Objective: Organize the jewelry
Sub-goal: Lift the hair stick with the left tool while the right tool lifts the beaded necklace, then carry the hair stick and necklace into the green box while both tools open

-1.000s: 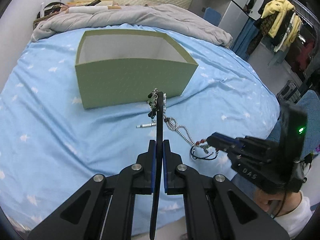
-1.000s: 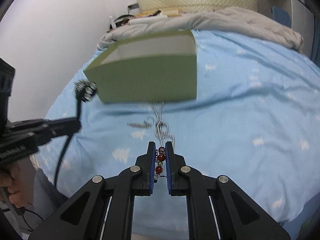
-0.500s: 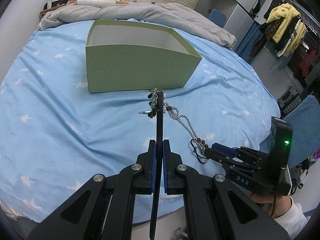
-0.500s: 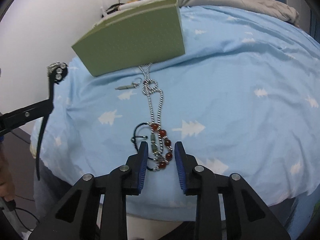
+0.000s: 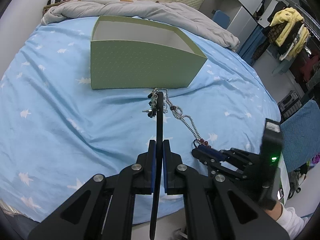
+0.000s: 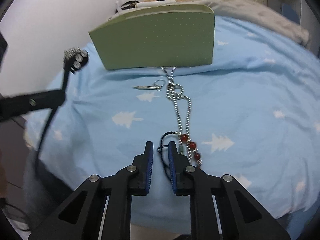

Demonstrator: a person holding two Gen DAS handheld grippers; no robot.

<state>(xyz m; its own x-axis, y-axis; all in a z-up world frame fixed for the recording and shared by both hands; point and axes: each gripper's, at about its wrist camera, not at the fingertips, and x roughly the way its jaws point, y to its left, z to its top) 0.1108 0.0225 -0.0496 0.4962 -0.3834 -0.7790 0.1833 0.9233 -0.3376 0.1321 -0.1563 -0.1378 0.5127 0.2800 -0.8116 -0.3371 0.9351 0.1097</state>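
Two tongs over blue bedsheet (image 5: 60,120): left (image 5: 157,146) clamps headband (image 5: 159,124), right (image 6: 160,150) closing, seemingly on nothing.

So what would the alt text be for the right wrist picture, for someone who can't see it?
The right gripper has its fingers closing over a thin black cord on a blue bedsheet; a red-beaded bracelet and silver ball chain lie just right of it. A green box stands behind, and the left gripper holds a black jewelled strap aloft.
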